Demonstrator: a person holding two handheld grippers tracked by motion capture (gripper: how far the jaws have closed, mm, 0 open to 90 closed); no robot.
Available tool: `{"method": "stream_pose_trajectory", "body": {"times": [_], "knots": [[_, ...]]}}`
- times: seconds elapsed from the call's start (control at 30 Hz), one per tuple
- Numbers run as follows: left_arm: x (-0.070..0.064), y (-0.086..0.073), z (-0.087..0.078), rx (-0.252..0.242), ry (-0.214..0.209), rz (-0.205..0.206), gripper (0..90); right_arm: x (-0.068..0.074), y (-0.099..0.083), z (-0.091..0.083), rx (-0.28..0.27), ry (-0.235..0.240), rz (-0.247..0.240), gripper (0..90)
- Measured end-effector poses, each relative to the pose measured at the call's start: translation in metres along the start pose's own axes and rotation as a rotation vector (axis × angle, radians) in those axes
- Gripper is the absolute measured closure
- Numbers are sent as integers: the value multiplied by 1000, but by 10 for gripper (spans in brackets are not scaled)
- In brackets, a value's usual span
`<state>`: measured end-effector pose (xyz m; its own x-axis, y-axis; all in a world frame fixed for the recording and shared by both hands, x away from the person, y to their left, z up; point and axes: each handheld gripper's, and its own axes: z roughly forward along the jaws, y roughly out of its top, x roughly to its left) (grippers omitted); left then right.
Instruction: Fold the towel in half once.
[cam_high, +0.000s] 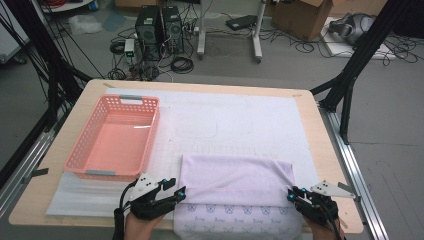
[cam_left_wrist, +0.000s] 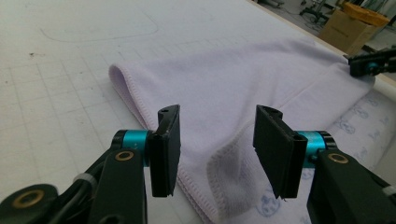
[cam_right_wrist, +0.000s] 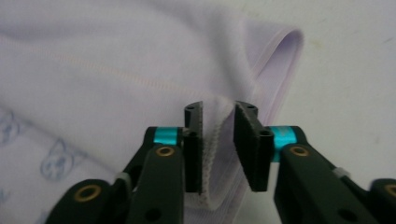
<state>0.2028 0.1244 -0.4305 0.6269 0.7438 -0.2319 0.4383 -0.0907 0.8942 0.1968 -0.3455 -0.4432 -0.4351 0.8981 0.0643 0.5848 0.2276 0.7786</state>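
Our right gripper (cam_right_wrist: 218, 154) pinches the lavender towel's (cam_high: 235, 175) folded corner between narrow jaws, while our left gripper (cam_left_wrist: 217, 149) stands wide over the opposite corner, gripping nothing. If we lift now, one side drags and the fold skews. The pink basket (cam_high: 145, 150) sits left on the counter (cam_high: 312, 130), apart.

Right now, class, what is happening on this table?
A person holding a gripper in each hand is folding a lilac towel on the white mat. The towel is already doubled over, its printed side showing along the near edge. The left gripper is open with the towel's corner between its jaws, not pinched. The right gripper has the opposite corner between its jaws, narrowly parted. A pink basket sits at the left.
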Motion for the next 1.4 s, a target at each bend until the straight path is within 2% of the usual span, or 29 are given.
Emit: {"method": "stream_pose_trajectory", "body": {"times": [0.07,0.1,0.17,0.27,0.37,0.43,0.5,0.53,0.57,0.6,0.67,0.77,0.87,0.97,1.03,1.07,1.1,1.13,1.17,1.2,1.27,1.33,1.4], "knots": [[2,1,-1,-8,2,-2,514,0,-4,-5,27,23,-33,862],[3,3,-1,-13,2,-5,512,-1,-5,-8,45,44,-40,871],[3,5,1,-16,5,-4,505,0,-8,-15,84,59,-96,877],[1,7,5,-8,1,13,503,-2,-13,-26,84,74,-104,876],[0,10,11,-6,-5,22,497,-4,-19,-36,72,158,-154,843],[1,13,14,-6,-3,27,487,-8,-19,-42,36,163,-133,788],[2,17,19,-9,-8,21,482,-17,-13,-49,-54,166,-55,728],[2,17,20,-10,-8,22,480,-21,-8,-52,-108,137,-21,746],[2,18,22,-10,-6,24,477,-23,-6,-53,-131,103,-13,768],[3,19,23,-6,-4,31,477,-26,-2,-52,-148,46,-9,785],[5,22,28,-7,-3,35,475,-30,4,-41,-124,-7,-6,779],[10,26,35,-7,2,29,469,-36,11,-16,-74,-24,7,714],[16,29,43,9,4,26,468,-41,22,11,-54,8,46,713],[20,30,48,20,4,23,475,-40,36,30,-39,23,54,693],[24,31,53,28,6,27,475,-41,42,44,3,14,65,617],[25,31,54,29,7,22,475,-42,43,51,30,10,70,637],[28,32,57,36,9,22,474,-42,44,56,45,-5,51,736],[30,33,59,38,13,23,474,-42,46,57,38,-40,-5,866],[31,34,61,37,17,17,474,-43,48,57,49,-102,-43,867],[34,35,63,36,26,13,473,-45,50,57,49,-142,-59,868],[37,36,66,47,33,14,468,-54,49,59,35,-130,-20,853],[40,36,69,60,32,11,469,-55,49,57,18,-125,0,739],[42,35,73,74,40,9,466,-57,49,50,-11,-129,29,674]]}}
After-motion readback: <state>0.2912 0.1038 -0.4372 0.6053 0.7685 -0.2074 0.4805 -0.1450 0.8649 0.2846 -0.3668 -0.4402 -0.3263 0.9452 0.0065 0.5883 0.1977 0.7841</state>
